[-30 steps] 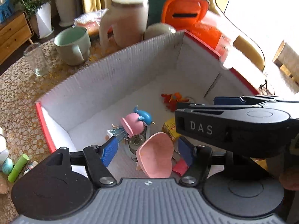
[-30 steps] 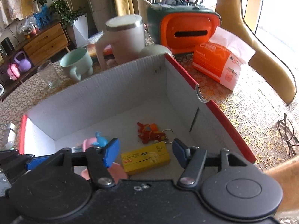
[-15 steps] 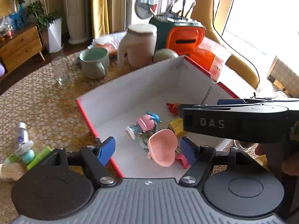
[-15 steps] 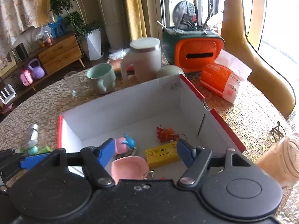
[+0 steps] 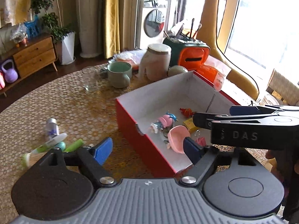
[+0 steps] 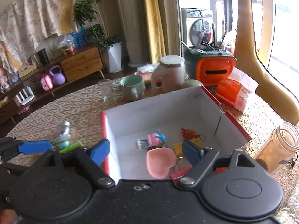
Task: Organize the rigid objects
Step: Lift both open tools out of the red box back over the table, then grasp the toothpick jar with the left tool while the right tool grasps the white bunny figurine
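Both tongs have pulled up and back from the red box (image 6: 231, 120) since a second ago. Left tongs (image 5: 147, 150) and right tongs (image 6: 144, 152) are opening, nothing between them. Inside the box lie the pink heart dish (image 6: 160, 161), a yellow packet (image 5: 188, 124) and a pink-and-blue toy (image 6: 156, 138). Tubes (image 5: 56, 143) remain on the surface (image 5: 74, 102).

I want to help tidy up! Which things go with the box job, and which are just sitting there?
For the job: red box, pink heart-shaped dish, yellow packet, green tube, small silver bottle.

Just sitting there: green mug, drinking glass, tissue pack, glass jar.
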Demonstrator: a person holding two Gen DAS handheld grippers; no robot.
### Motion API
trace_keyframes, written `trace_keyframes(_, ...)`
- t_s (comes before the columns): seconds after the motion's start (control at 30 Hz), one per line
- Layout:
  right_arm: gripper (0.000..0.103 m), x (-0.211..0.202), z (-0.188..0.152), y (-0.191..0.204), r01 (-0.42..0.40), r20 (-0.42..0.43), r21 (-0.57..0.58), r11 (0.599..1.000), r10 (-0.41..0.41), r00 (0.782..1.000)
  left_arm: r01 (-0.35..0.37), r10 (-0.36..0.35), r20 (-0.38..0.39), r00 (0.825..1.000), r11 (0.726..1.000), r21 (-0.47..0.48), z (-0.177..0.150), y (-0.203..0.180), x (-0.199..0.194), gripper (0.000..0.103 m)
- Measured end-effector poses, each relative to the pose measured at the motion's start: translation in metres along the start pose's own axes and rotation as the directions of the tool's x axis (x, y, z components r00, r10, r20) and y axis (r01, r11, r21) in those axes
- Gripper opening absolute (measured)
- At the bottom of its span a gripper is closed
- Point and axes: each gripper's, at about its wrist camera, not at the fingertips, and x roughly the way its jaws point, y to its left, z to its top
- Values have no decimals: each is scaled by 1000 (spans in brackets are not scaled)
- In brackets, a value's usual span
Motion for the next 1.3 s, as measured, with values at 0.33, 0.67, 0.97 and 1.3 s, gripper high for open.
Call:
trace_keyframes(0.33,101,-27,-23,32,-77,63,-16,997,78,995,-63,63,68,996,998,-10,-30,33,-41,83)
trace_keyframes(0.67,103,-43,-53,78,-186,131,-146,972,206,970,-132,140,118,983,988,-75,-70,81,-68,88)
trace_keyframes(0.97,103,-27,-75,117,-233,80,-264,936,262,962,-143,168,127,978,972,-187,-101,133,-75,93)
trace_keyframes(1.3,103,0,-90,145,-239,37,-330,913,265,963,-166,195,133,972,964,-206,-113,169,-57,93)
